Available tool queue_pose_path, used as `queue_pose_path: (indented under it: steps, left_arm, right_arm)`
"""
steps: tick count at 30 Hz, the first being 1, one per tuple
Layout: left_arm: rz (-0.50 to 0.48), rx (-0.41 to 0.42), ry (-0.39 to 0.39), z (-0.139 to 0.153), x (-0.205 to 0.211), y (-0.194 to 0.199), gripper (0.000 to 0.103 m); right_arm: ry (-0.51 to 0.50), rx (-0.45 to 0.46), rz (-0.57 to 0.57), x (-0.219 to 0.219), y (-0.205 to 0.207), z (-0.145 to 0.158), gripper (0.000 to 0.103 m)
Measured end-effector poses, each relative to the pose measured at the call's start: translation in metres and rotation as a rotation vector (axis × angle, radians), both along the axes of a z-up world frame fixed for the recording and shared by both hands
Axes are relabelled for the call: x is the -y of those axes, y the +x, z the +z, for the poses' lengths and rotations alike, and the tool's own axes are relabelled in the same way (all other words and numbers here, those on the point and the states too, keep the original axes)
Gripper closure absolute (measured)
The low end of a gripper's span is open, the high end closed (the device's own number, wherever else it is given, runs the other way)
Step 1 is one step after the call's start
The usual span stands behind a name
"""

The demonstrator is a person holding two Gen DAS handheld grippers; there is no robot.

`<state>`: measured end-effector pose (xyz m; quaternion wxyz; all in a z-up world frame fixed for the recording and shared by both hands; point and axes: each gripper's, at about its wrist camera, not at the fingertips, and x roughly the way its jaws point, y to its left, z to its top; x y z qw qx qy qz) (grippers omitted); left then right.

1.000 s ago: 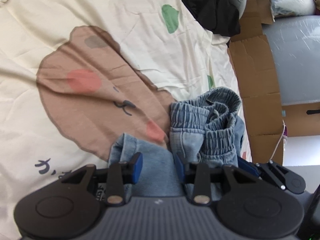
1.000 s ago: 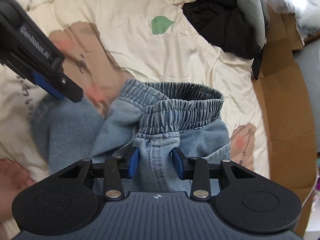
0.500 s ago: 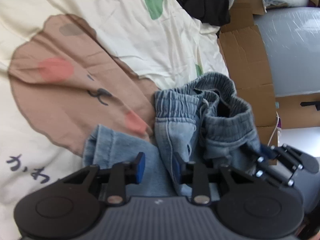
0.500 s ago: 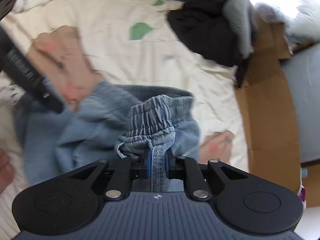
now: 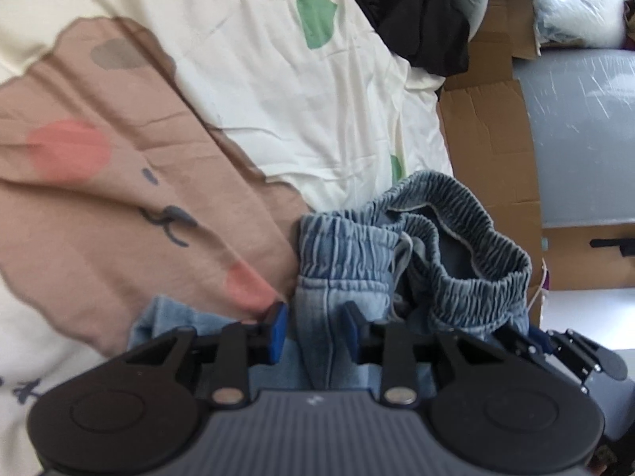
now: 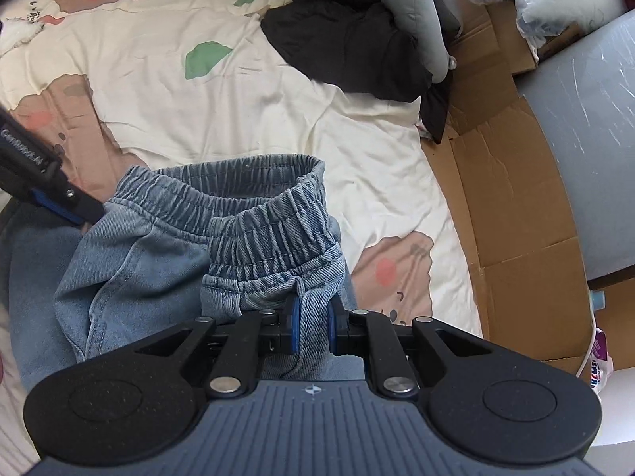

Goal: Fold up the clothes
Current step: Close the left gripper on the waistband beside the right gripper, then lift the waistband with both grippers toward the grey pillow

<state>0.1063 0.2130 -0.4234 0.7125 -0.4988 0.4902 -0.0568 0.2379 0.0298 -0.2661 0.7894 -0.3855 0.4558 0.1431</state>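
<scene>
My right gripper point(image 6: 311, 327) is nearest in its own view, its blue pads pinching a bunched fold of the denim trousers point(image 6: 222, 246) just below the elastic waistband; its jaws closed in the last second. The waistband point(image 6: 254, 198) stands open and lifted beyond the jaws, and the legs trail off to the left over the bed.

My left gripper point(image 5: 315, 329) has a fold of the same trousers point(image 5: 341, 261) between its pads; the jaws are only partly closed, and I can't quite tell through the blur whether both pads press the cloth.

Past the trousers lies the cream bedsheet point(image 6: 246, 111) with its brown cartoon print. Farther off sits a black garment point(image 6: 353, 43) beside a grey cushion point(image 6: 412, 12), with flattened cardboard point(image 6: 512, 198) along the right edge of the bed.
</scene>
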Motion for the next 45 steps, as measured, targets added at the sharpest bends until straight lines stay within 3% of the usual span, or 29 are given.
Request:
queue_pose_path:
  steps: [7,10,12,14,16,32,45]
  left_arm:
    - [0.013,0.002,-0.102,-0.021,0.006,0.007,0.056]
    - [0.016,0.002,-0.125,-0.028,0.008,0.010,0.055]
    - [0.016,0.007,-0.140,-0.030,0.008,0.010,0.064]
    - [0.015,0.016,-0.143,-0.028,0.007,0.009,0.081]
    - [0.015,0.027,-0.134,-0.024,0.005,0.007,0.089]
    - [0.007,0.145,-0.035,0.069,-0.033,-0.034,0.092]
    - [0.082,0.175,0.106,0.129,-0.095,-0.086,0.092]
  right_arm:
    - [0.017,-0.011,-0.020,0.004,0.002,-0.002,0.091]
    - [0.020,-0.015,-0.020,0.004,0.003,-0.003,0.091]
    - [0.022,-0.015,-0.021,0.005,0.003,-0.004,0.091]
    - [0.028,-0.013,-0.025,0.006,0.005,-0.003,0.091]
    - [0.032,0.001,-0.028,0.007,0.006,-0.001,0.091]
    - [0.027,0.155,0.037,0.017,0.058,0.059,0.092]
    - [0.178,0.126,0.148,-0.037,0.121,0.103,0.092]
